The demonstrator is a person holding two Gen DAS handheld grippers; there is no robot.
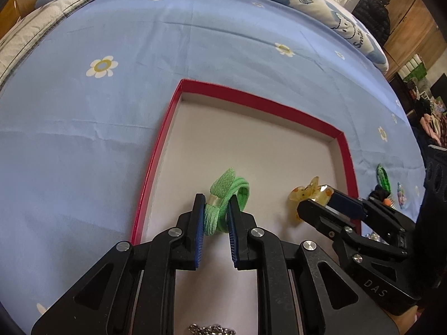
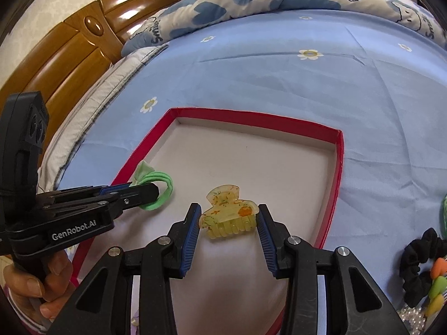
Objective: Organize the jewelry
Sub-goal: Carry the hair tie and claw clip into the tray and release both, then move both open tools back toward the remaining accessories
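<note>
- Left wrist view: we see the left gripper [image 1: 216,217] closed narrowly on a green hair tie [image 1: 227,199] with a ribbed bow, its blue pads pressing the bow from both sides, over the near left part of the red-rimmed tray [image 1: 251,96].
- Same view: the right gripper [image 1: 318,201] enters from the right, its fingers on either side of the yellow hair claw clip [image 1: 308,192]; a silver chain [image 1: 211,329] shows at the bottom edge, inside the tray.
- Right wrist view: we see the right gripper [image 2: 229,223] with its two blue pads flanking the translucent yellow claw clip [image 2: 227,213]; the right pad touches the clip, while contact at the left pad cannot be judged, so we cannot tell whether the clip is clamped or merely bracketed.
- Right wrist view: the clip sits over the white tray floor [image 2: 251,162], near the middle of the tray's near half.
- Right wrist view: outside the tray, to the right on the blue flowered bedsheet [image 2: 279,78], lie a black scrunchie [image 2: 416,262], a clip with coloured hearts [image 2: 437,282] and a string of pearls [image 2: 413,316].
- Right wrist view: a wooden headboard [image 2: 69,44] stands at upper left.
</note>
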